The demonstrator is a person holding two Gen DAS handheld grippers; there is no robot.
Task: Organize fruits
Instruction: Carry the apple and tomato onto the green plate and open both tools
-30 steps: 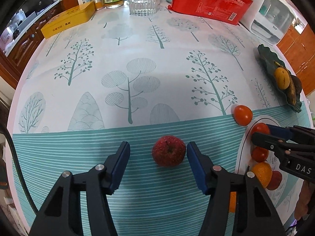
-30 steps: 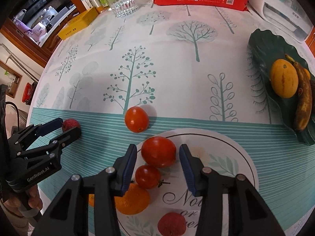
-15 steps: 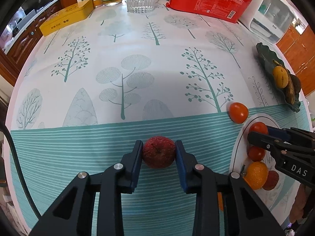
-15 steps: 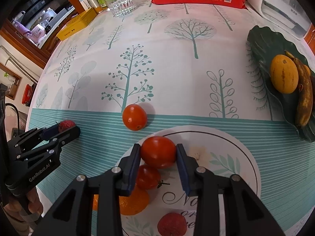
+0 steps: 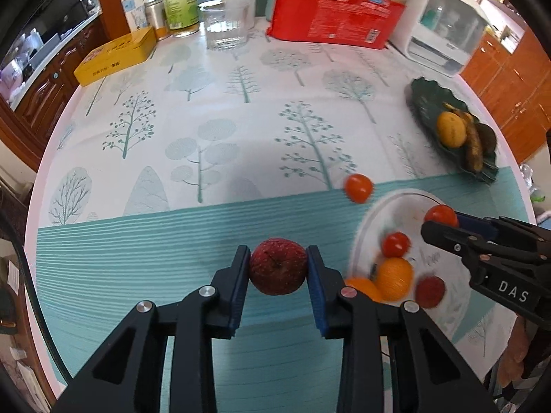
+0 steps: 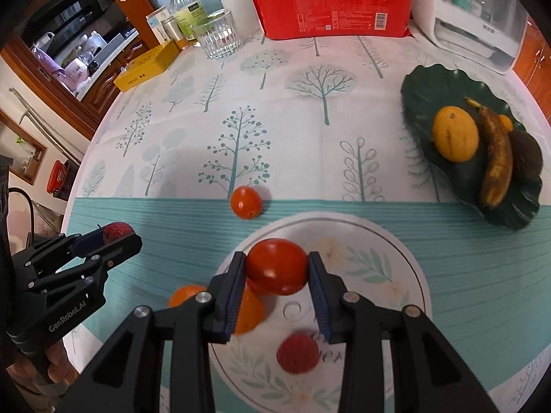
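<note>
My left gripper (image 5: 278,268) is shut on a small dark red apple (image 5: 278,265) and holds it above the teal striped part of the tablecloth. My right gripper (image 6: 277,268) is shut on a red tomato (image 6: 277,265) and holds it over the white floral plate (image 6: 389,275). On that plate lie a smaller tomato (image 5: 396,244), two oranges (image 5: 394,278) and a red lychee-like fruit (image 6: 298,352). One loose tomato (image 6: 245,202) lies on the cloth just beyond the plate. A dark green leaf dish (image 6: 444,86) at the right holds a yellow fruit (image 6: 455,133), a banana (image 6: 496,161) and a dark fruit.
At the table's far edge stand a red package (image 6: 330,3), a glass (image 6: 218,39), bottles, a yellow box (image 5: 115,55) and a white appliance (image 6: 475,17). Wooden cabinets lie beyond the round table's left and right edges.
Both grippers closed from open: the left onto the apple, the right onto the tomato. Both then lifted their fruit off the surface and the views pulled back.
</note>
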